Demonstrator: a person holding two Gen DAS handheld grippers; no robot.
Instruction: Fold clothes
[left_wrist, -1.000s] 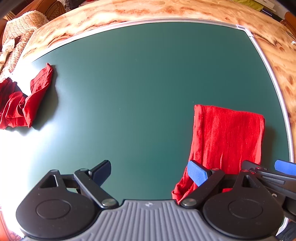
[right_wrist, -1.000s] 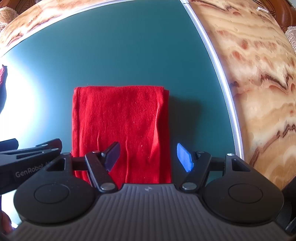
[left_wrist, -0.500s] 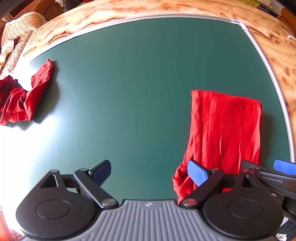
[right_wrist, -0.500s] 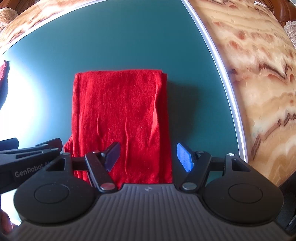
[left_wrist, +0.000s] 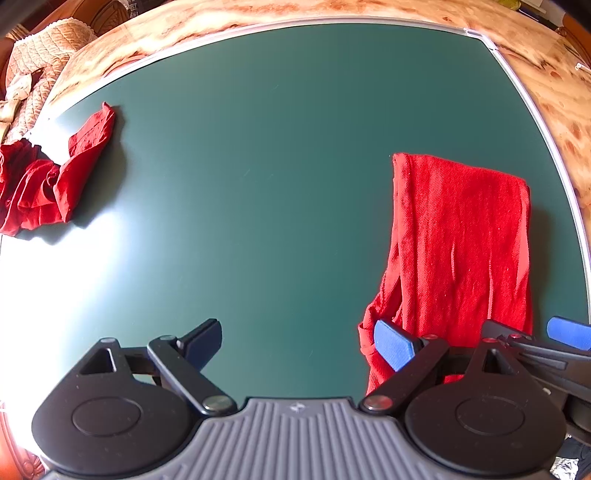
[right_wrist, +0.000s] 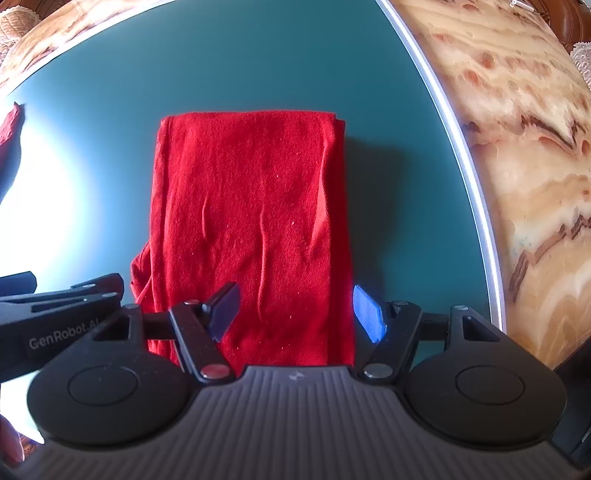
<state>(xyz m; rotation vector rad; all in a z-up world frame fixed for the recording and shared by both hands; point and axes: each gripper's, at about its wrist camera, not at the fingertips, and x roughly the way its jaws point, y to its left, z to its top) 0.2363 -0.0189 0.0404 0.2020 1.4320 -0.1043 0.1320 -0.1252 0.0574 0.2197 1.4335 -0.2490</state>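
A red garment (right_wrist: 255, 221), folded into a long strip, lies flat on the green table top (right_wrist: 221, 66). It also shows at the right of the left wrist view (left_wrist: 461, 251). My right gripper (right_wrist: 295, 312) is open, above the strip's near end, its fingers astride the right half of the cloth. My left gripper (left_wrist: 299, 345) is open and empty over bare table, its right finger pad (left_wrist: 391, 343) at the strip's bunched near-left corner. A crumpled pile of red clothes (left_wrist: 48, 181) lies at the far left.
The green top has a metal rim (right_wrist: 461, 155) and a marbled wooden border (right_wrist: 524, 147) at the right and back. A beige knitted cushion (left_wrist: 40, 62) sits beyond the far left corner. Sun glare covers the table's left side.
Both grippers have drawn back toward the near side, so the strip looks longer and farther away. Both stay open. The cloth has not moved.
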